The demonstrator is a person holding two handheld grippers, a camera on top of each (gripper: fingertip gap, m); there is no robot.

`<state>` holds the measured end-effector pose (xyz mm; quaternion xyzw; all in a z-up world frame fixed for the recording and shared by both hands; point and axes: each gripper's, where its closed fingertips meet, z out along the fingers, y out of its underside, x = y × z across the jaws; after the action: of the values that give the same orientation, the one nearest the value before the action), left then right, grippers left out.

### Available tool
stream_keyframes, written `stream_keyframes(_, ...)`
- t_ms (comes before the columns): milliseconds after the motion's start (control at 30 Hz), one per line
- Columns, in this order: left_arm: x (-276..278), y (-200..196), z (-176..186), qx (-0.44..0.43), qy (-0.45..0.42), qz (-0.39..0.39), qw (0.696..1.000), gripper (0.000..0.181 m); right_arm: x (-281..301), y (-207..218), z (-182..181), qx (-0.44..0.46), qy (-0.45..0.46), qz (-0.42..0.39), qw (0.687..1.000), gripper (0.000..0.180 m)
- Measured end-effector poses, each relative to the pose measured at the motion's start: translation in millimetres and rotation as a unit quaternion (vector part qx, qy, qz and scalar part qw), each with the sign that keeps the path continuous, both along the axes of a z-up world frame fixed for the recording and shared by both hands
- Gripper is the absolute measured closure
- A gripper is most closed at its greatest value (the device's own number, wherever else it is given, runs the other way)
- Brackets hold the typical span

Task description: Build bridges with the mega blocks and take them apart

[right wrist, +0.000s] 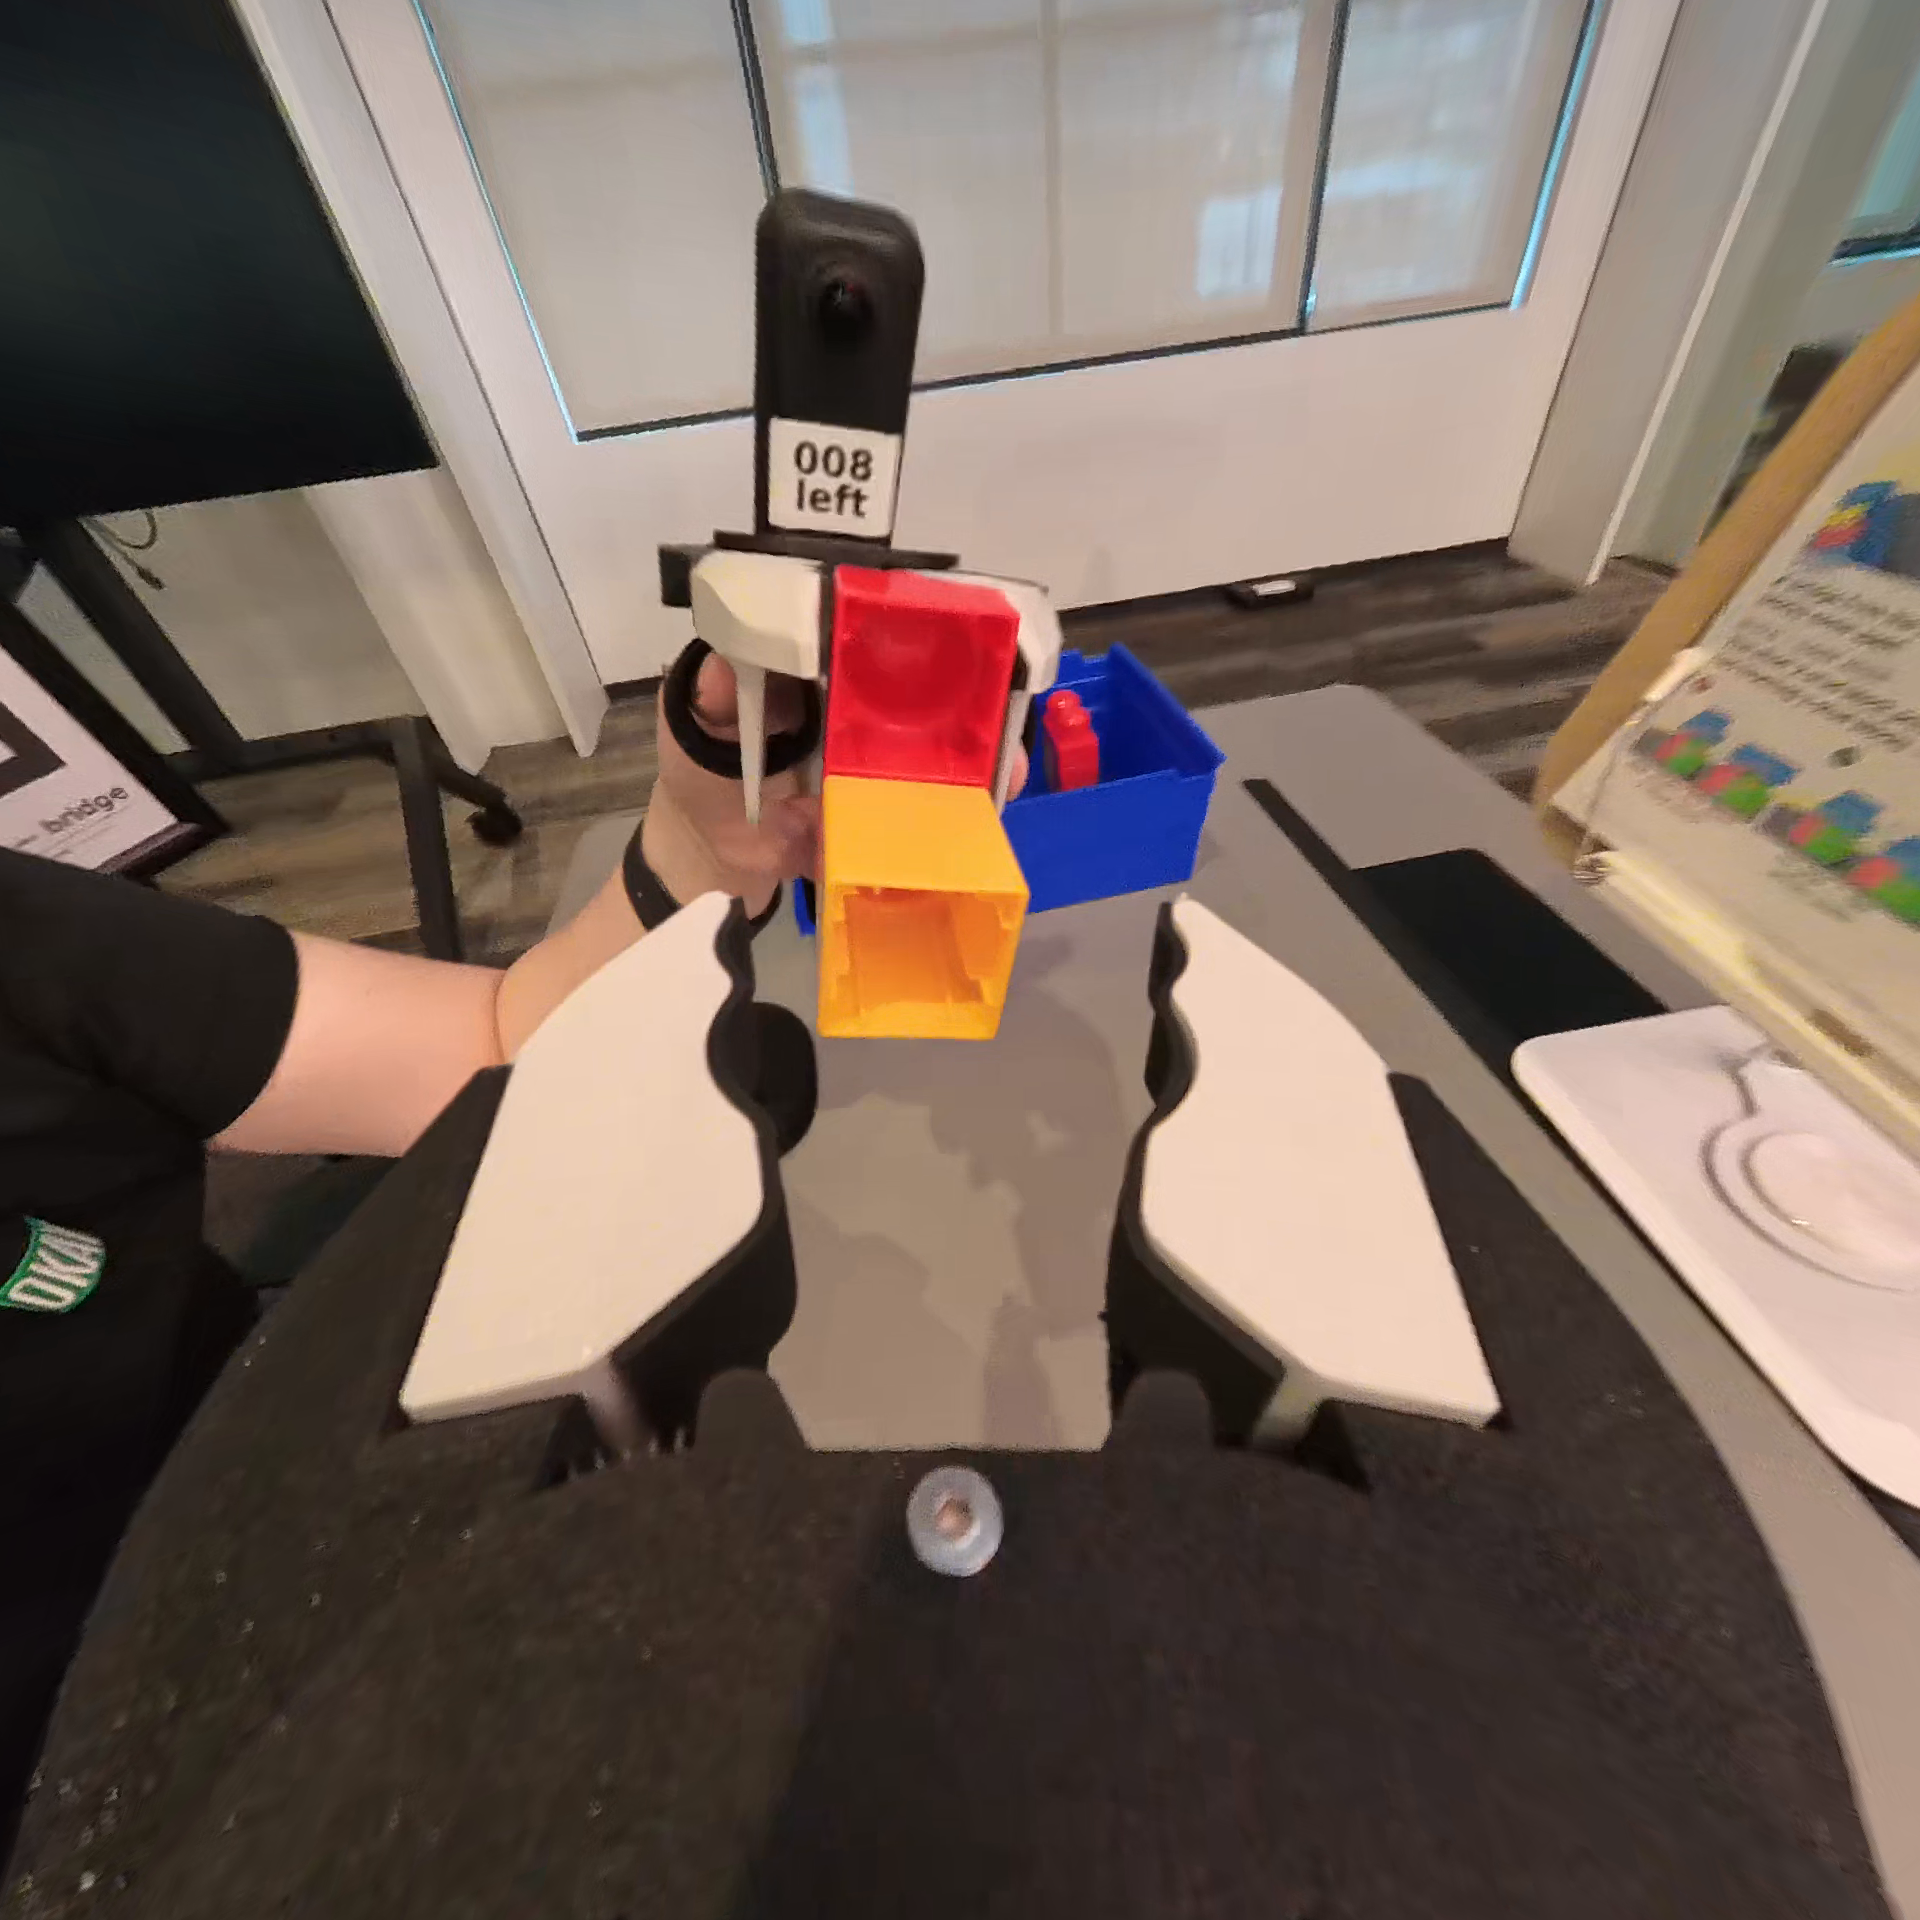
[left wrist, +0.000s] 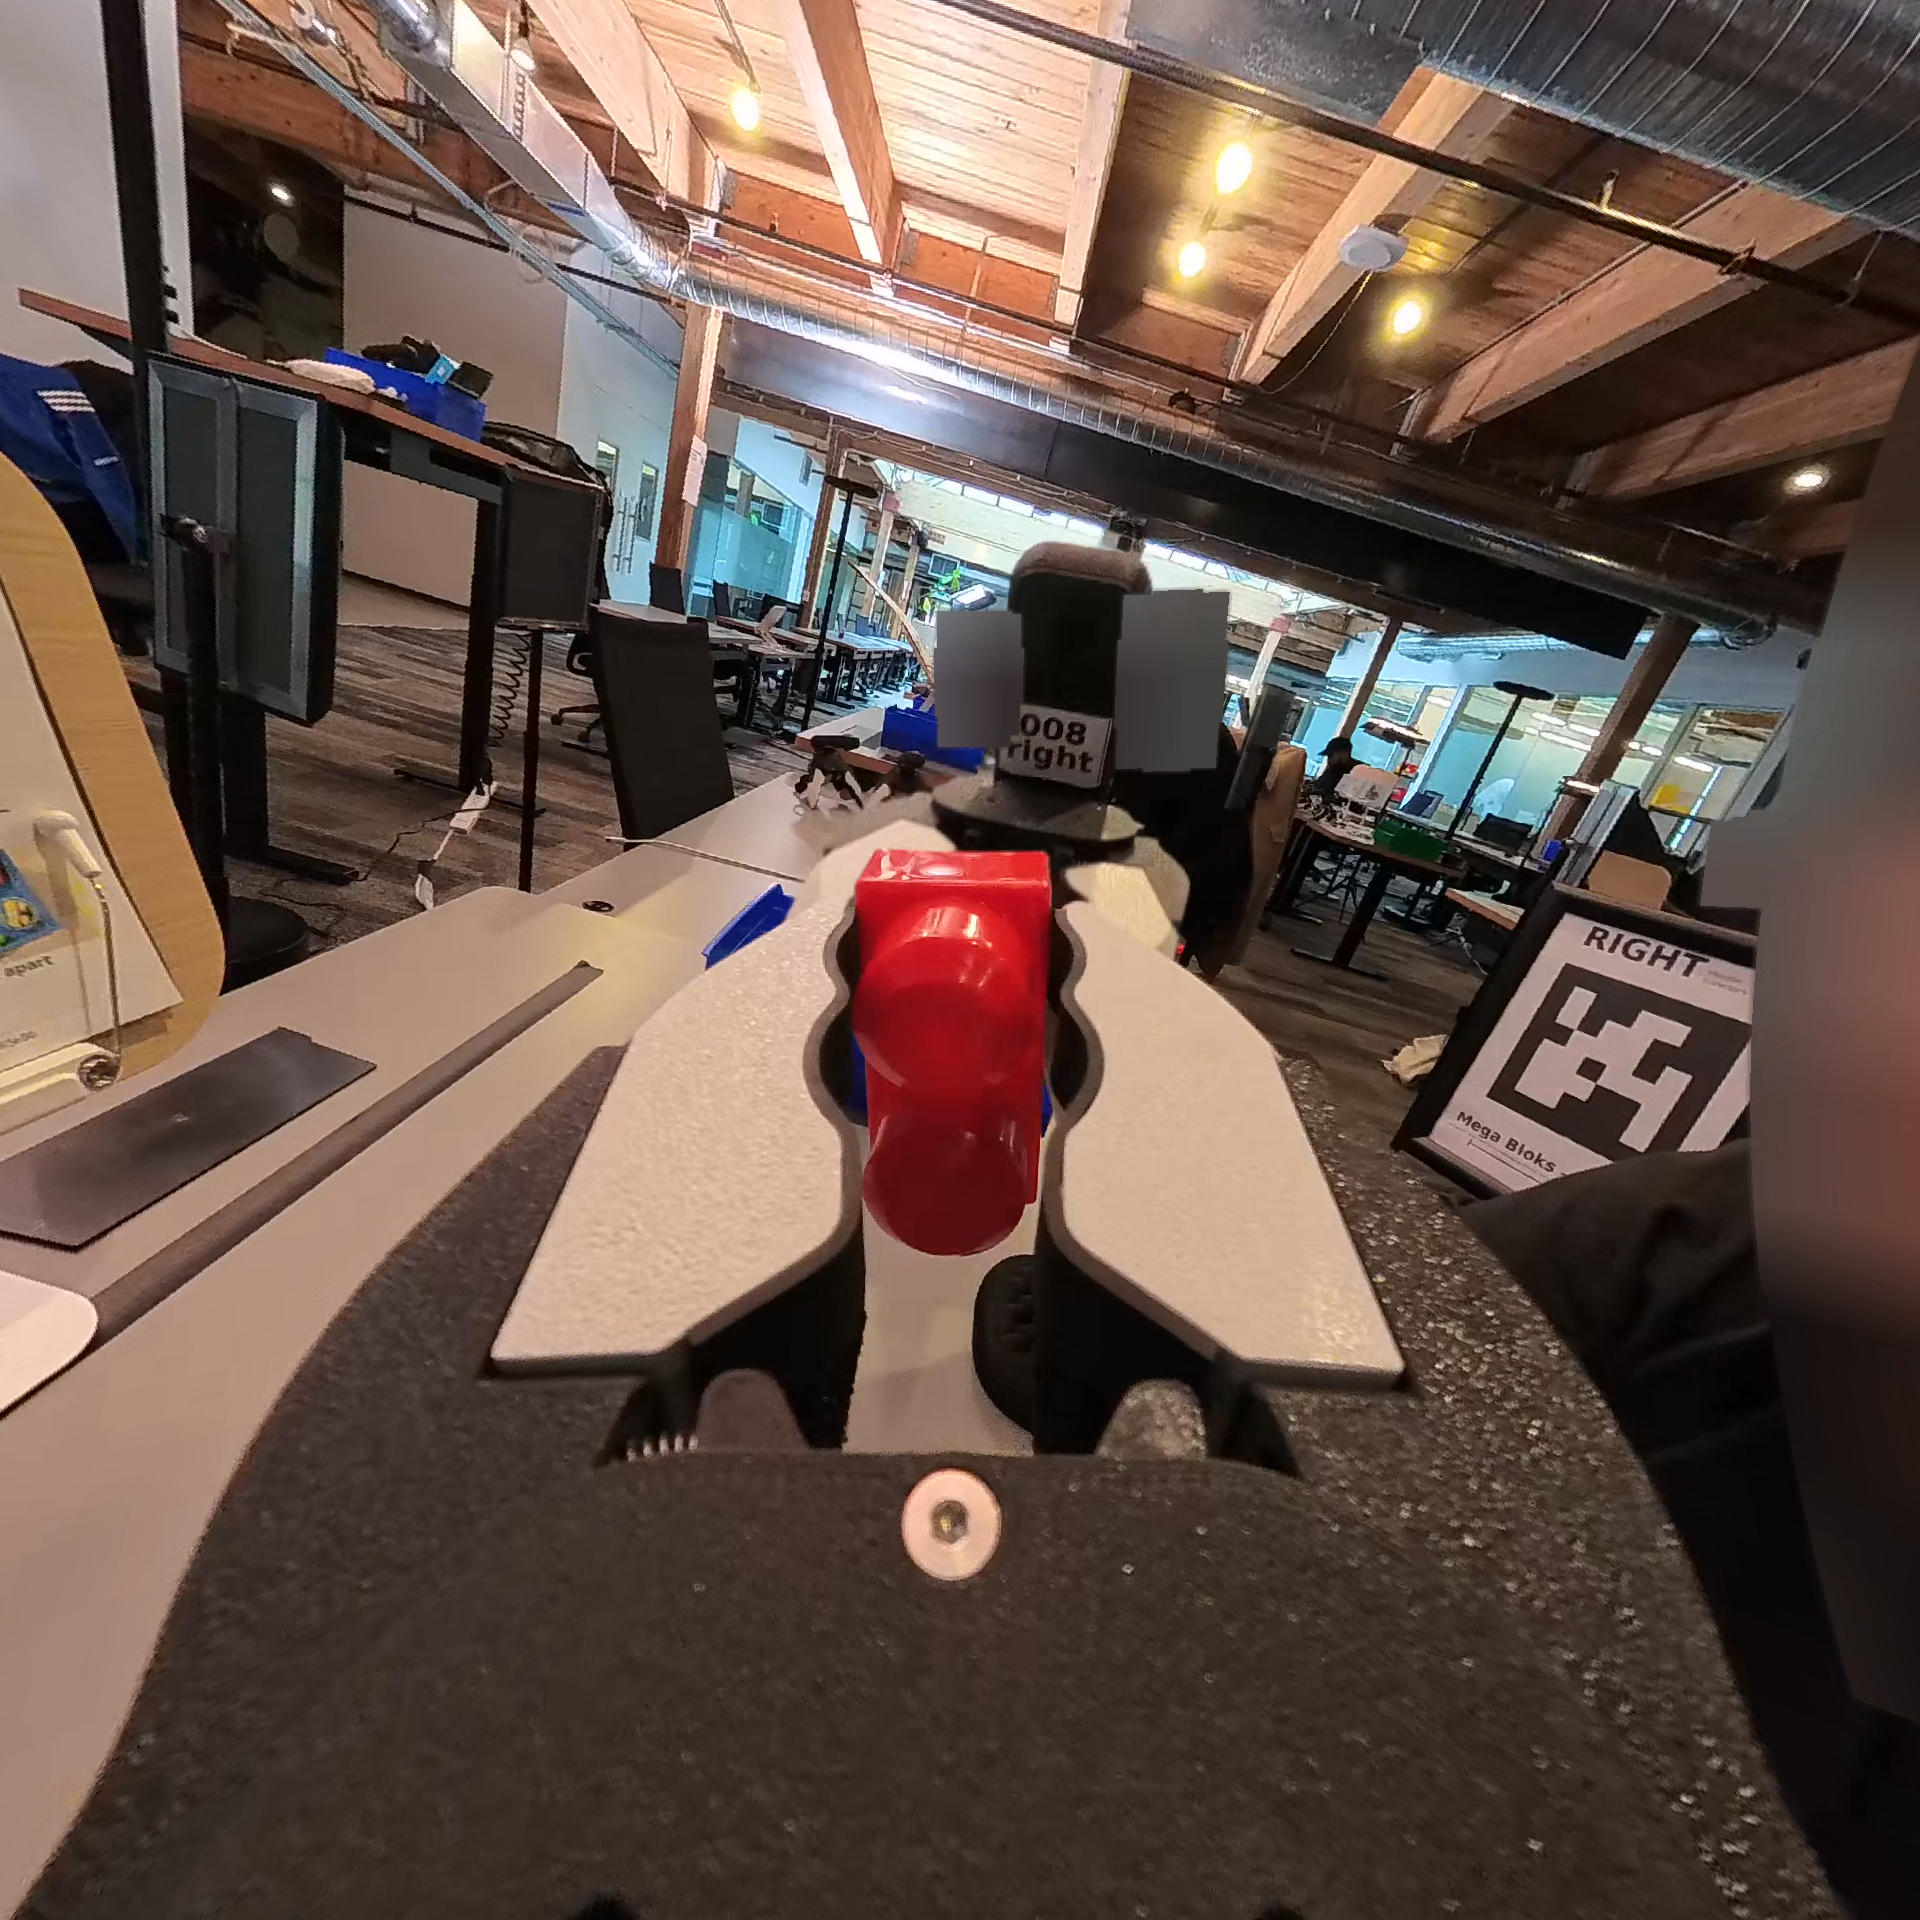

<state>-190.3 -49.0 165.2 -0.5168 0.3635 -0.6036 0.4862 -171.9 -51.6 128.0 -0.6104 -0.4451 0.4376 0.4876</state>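
Observation:
My left gripper [left wrist: 951, 935] is shut on a red block [left wrist: 948, 1039], held in the air with its studs towards the camera. In the right wrist view the left gripper [right wrist: 920, 665] holds this red block [right wrist: 920, 675] with a yellow block [right wrist: 914, 914] joined under it, both hollow sides facing me. A sliver of blue [right wrist: 802, 920] shows behind the yellow one. My right gripper [right wrist: 951, 914] is open and empty, its fingers [right wrist: 623, 1143] either side of the yellow block and just short of it. It also shows in the left wrist view [left wrist: 1070, 831], facing me.
A blue bin [right wrist: 1132, 821] holding a red block [right wrist: 1070, 738] stands on the grey table [right wrist: 935, 1247] behind the held blocks. An instruction board [right wrist: 1766, 748] and a white pad [right wrist: 1714, 1195] are on the right. A framed marker sign [left wrist: 1600, 1039] stands beside the table. My hands' fingertips stand some 5 cm from each other.

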Motion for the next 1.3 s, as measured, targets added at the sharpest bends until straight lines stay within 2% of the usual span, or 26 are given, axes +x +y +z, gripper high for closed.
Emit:
stream_keyframes(67, 0, 0, 1, -0.004, -0.003, -0.004, 1.000, 0.147, -10, -2, -3, -0.009, 0.004, 0.016, 1.000, 0.112)
stream_keyframes(100, 1, 0, 0, -0.006, -0.003, -0.008, 1.000, 0.147, -11, -4, -2, -0.005, 0.010, 0.025, 1.000, 0.134)
stream_keyframes(133, 1, 0, 0, -0.005, -0.005, -0.009, 1.000, 0.147, -11, -5, -1, -0.003, 0.016, 0.033, 0.999, 0.142)
stream_keyframes(200, 2, 2, 0, -0.001, -0.009, -0.001, 1.000, 0.143, -8, -3, -2, -0.012, 0.015, 0.032, 0.999, 0.143)
stream_keyframes(267, 1, 7, 2, 0.000, -0.020, 0.017, 1.000, 0.119, -2, 2, 2, -0.013, 0.030, 0.022, 0.999, 0.144)
stream_keyframes(467, 16, 8, -22, 0.003, 0.047, 0.008, 0.999, 0.113, 14, 7, 17, -0.032, 0.090, 0.026, 0.995, 0.144)
stream_keyframes(533, 25, 7, -29, -0.003, 0.052, -0.005, 0.999, 0.117, 16, 5, 20, -0.031, 0.097, 0.034, 0.994, 0.144)
stream_keyframes(667, 33, -1, -29, -0.009, 0.026, -0.047, 0.999, 0.147, 17, 2, 23, -0.032, 0.108, 0.046, 0.993, 0.144)
stream_keyframes(833, 34, 1, -32, 0.004, 0.040, -0.033, 0.999, 0.148, 19, 5, 16, -0.050, 0.093, 0.050, 0.993, 0.143)
stream_keyframes(933, 33, 4, -33, 0.013, 0.053, -0.013, 0.998, 0.147, 16, 6, 14, -0.045, 0.086, 0.043, 0.994, 0.136)
stream_keyframes(1000, 33, 4, -32, 0.015, 0.057, -0.008, 0.998, 0.147, 15, 9, 9, -0.036, 0.066, 0.031, 0.997, 0.144)
stream_keyframes(1300, 35, -1, -28, 0.012, 0.067, -0.009, 0.998, 0.147, 17, 3, 12, -0.030, 0.058, 0.037, 0.997, 0.144)
